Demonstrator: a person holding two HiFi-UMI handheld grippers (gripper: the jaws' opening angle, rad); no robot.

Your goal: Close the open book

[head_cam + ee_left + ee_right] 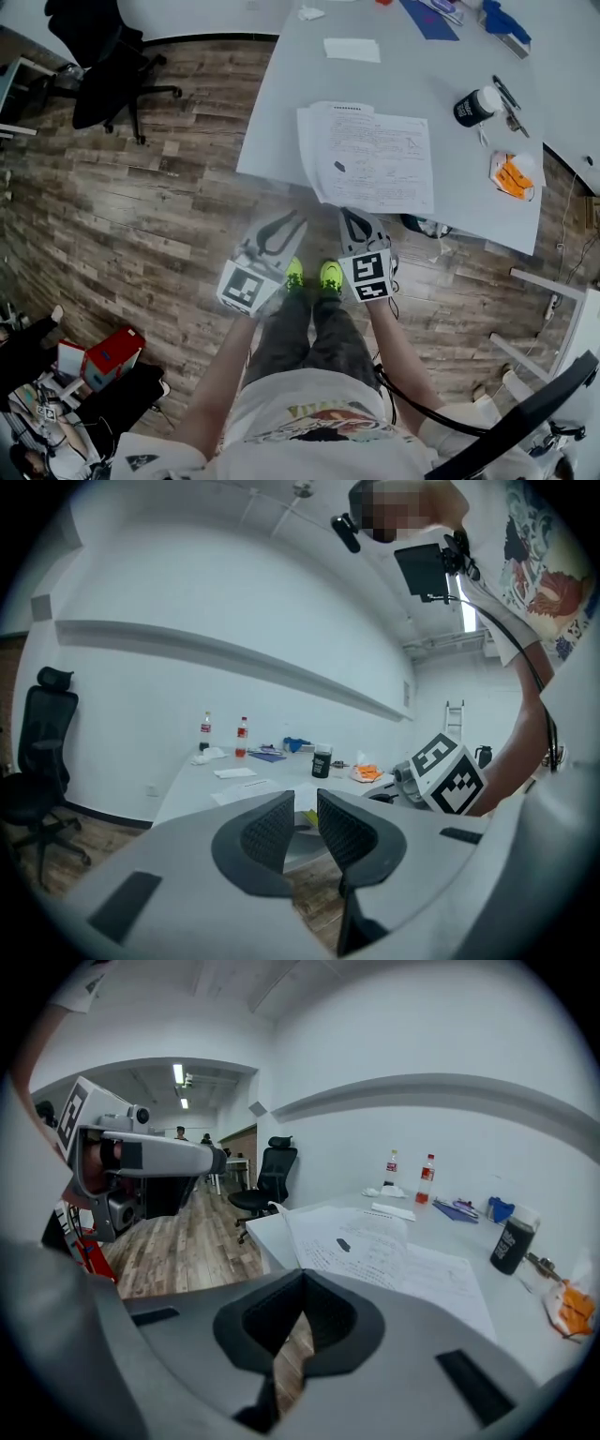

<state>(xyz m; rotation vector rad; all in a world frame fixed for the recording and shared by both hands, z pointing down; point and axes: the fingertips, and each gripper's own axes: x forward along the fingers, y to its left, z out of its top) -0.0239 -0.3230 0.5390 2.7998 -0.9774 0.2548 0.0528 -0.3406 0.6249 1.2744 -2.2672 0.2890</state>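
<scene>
Short of the open book (pixel 370 159), the left gripper (pixel 292 225) hangs parted and empty, the right gripper (pixel 354 220) shut; its light, floppy pages probably want catching at their left edge.

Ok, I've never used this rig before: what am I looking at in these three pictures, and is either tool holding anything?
There is no robot here: a person holds a two-jaw tool in each hand. The head view looks down from a camera on their head, and the other two views ride on the tools. The left tool has its jaws slightly apart with nothing between them. The right tool is shut and empty. Both are near the front edge of the table. On the table lie the open book, a black cup and an orange packet. Nothing is held.
</scene>
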